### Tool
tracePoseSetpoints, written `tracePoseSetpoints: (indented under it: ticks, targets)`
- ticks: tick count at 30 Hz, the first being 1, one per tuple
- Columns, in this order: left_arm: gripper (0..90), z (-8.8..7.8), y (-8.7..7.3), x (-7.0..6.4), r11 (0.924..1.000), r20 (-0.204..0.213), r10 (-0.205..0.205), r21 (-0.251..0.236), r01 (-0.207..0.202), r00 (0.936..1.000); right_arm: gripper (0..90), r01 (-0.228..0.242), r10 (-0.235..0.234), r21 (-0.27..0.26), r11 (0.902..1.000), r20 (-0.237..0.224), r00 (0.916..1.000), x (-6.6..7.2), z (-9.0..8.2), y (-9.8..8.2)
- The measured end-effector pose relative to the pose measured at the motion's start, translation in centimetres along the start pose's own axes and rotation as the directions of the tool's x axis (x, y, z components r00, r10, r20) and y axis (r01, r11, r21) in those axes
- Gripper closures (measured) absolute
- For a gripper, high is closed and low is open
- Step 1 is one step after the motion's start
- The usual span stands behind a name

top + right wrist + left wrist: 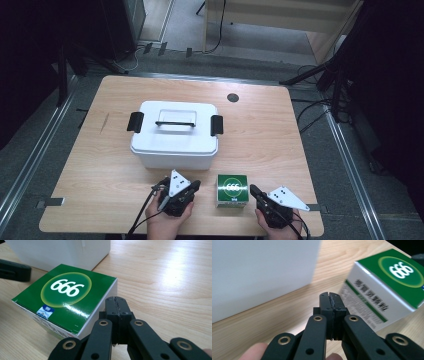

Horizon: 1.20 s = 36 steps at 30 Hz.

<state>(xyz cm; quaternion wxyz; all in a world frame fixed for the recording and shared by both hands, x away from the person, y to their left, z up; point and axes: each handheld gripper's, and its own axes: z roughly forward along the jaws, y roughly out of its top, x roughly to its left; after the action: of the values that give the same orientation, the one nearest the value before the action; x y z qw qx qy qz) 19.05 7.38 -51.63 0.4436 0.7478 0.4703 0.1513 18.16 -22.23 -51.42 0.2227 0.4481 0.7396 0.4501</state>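
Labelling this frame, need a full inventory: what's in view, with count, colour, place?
table: 1, light wood, centre of the high view.
storage box: 1, white with lid, black side latches and a top handle, middle of the table.
carton: 1, green top with white sides, near edge, in front of the storage box and between the two grippers.
round cap: 1, dark, set in the table's far side.
cables: several, black, on the floor right of the table.
left gripper: 1, black, fingers shut, empty, left of the carton.
right gripper: 1, black, fingers shut, empty, right of the carton.
hands: 2, at the near edge.
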Motion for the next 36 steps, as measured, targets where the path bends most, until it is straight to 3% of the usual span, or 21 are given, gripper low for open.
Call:
tracePoseSetpoints:
  ticks: [5,6,7,9,11,22,26,28,29,32,36]
  targets:
    - [90.0,0.0,-0.4,-0.1,0.9998,0.046,-0.015,0.014,0.014,0.9988,90.0,0.006,-0.006,0.013,0.9999,-0.006,1.0000,0.5,0.3,-0.1]
    - [90.0,0.7,-0.6,-1.1,0.9997,0.081,-0.009,0.024,0.007,0.9966,90.0,0.001,-0.001,0.014,0.9999,-0.009,1.0000,0.5,0.3,-0.1]
    - [90.0,0.7,-0.6,-1.1,0.9997,0.081,-0.009,0.024,0.007,0.9966,90.0,0.001,-0.001,0.014,0.9999,-0.009,1.0000,0.5,0.3,-0.1]
    - [90.0,1.8,-0.6,-2.7,0.9990,0.104,0.019,0.039,-0.023,0.9944,90.0,-0.005,0.005,0.017,0.9998,-0.009,0.9999,0.5,0.3,-0.2]
    - [90.0,2.3,-0.6,-3.4,0.9987,0.119,0.021,0.043,-0.027,0.9927,90.0,-0.009,0.009,0.021,0.9997,-0.012,0.9999,0.5,0.2,-0.4]
    - [90.0,3.6,0.0,-4.5,0.9981,0.106,0.032,0.049,-0.037,0.9938,90.0,-0.031,0.031,0.024,0.9992,-0.002,0.9995,-0.3,-0.2,-0.7]
    - [90.0,3.3,-0.1,-4.2,0.9990,0.089,0.032,0.029,-0.034,0.9956,90.0,-0.040,0.040,0.017,0.9991,0.006,0.9992,-0.7,-0.4,-0.8]
    - [86.8,3.0,-0.1,-3.8,0.9995,0.074,0.027,0.015,-0.028,0.9969,90.0,-0.042,0.042,0.012,0.9990,0.007,0.9991,-0.7,-0.4,-0.8]
    - [77.0,2.7,-0.2,-3.4,0.9999,0.062,0.014,0.004,-0.014,0.9980,85.9,-0.043,0.043,-0.007,0.9990,0.026,0.9987,-1.0,-0.5,-0.9]
    - [63.9,1.5,-0.4,-1.9,0.9998,0.011,-0.006,-0.020,0.006,0.9999,79.4,-0.041,0.042,-0.036,0.9985,0.037,0.9984,-1.7,-0.7,-0.9]
    - [36.2,0.0,-0.8,-0.2,0.9998,-0.029,-0.008,-0.018,0.008,0.9995,69.9,-0.032,0.033,-0.073,0.9968,0.010,0.9994,-2.4,-0.9,-0.9]
